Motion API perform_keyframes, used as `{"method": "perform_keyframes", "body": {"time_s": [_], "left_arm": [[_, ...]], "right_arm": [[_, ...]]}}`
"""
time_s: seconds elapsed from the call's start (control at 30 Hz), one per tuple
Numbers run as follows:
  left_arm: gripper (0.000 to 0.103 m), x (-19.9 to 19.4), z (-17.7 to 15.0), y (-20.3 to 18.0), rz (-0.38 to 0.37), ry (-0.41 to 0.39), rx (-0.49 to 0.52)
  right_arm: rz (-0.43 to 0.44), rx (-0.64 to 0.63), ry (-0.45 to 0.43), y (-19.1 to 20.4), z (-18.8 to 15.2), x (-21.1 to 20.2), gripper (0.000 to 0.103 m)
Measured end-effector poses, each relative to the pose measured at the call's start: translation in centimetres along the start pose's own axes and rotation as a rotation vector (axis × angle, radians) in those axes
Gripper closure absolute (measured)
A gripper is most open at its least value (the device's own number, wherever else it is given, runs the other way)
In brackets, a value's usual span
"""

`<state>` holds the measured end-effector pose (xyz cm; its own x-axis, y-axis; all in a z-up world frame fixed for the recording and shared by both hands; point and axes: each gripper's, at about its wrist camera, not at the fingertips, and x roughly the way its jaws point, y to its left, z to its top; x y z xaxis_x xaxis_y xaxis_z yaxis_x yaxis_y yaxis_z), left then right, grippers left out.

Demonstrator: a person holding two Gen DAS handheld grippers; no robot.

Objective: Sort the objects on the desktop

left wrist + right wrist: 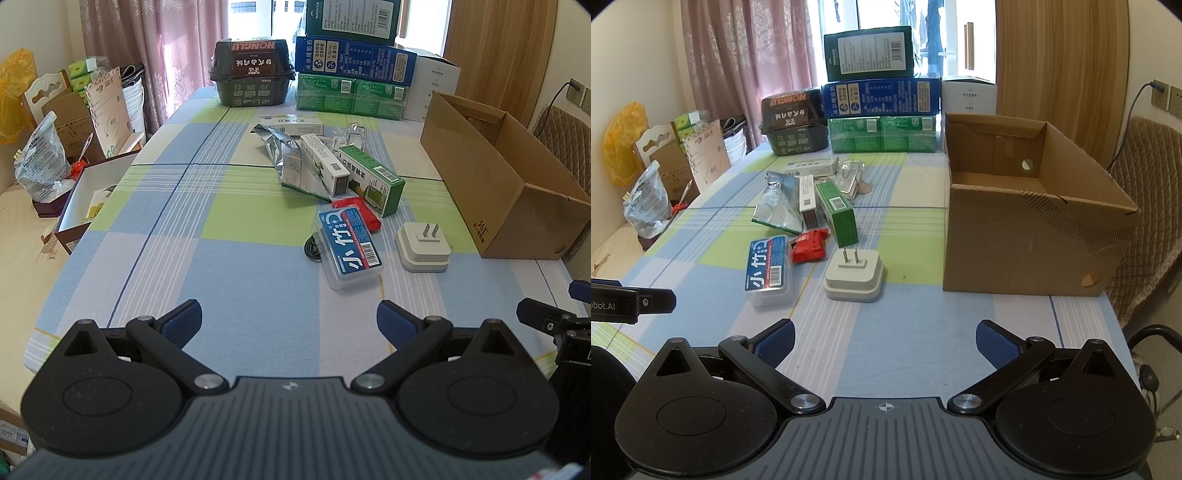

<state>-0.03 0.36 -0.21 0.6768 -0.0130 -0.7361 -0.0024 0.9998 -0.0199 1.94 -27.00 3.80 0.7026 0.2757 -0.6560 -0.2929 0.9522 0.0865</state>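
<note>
Both the left gripper [289, 320] and the right gripper [885, 341] are held with fingers spread wide and nothing between them, low over the near end of the checked tablecloth [229, 206]. The objects to be sorted are clustered to the left of the open cardboard box [1027, 236]: a white plug adapter [854, 275] nearest the box, then a red packet [809, 250], a clear case with a blue label [771, 271], a green carton [837, 213] and a foil pouch [777, 203]. Stacked cartons [882, 114] are seen beyond the box.
</note>
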Motion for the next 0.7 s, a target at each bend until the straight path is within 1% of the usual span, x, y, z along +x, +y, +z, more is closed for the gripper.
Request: {"method": "perform_keyframes", "body": {"time_s": [0.2,0.33,0.53,0.7], "left_arm": [[0.004,0.1,-0.3,0.4,-0.006,0.006,-0.022],[0.004,0.1,-0.2,0.9,-0.012,0.017,-0.042],[0.004,0.0,0.9,0.3,-0.015,0.028,-0.009],[0.004,1.1,2.6,-0.8,-0.019,0.029,0.033]], "right_arm": [[-0.004,0.015,0.006,-0.5,-0.6,0.2,0.002],[0.013,0.015,0.017,-0.3,-0.1,0.5,0.002],[0.059,0.048,0.017,-0.2,0.5,1.1,0.002],[0.072,0.047,0.015,-0.2,1.5,2.6,0.002]]}}
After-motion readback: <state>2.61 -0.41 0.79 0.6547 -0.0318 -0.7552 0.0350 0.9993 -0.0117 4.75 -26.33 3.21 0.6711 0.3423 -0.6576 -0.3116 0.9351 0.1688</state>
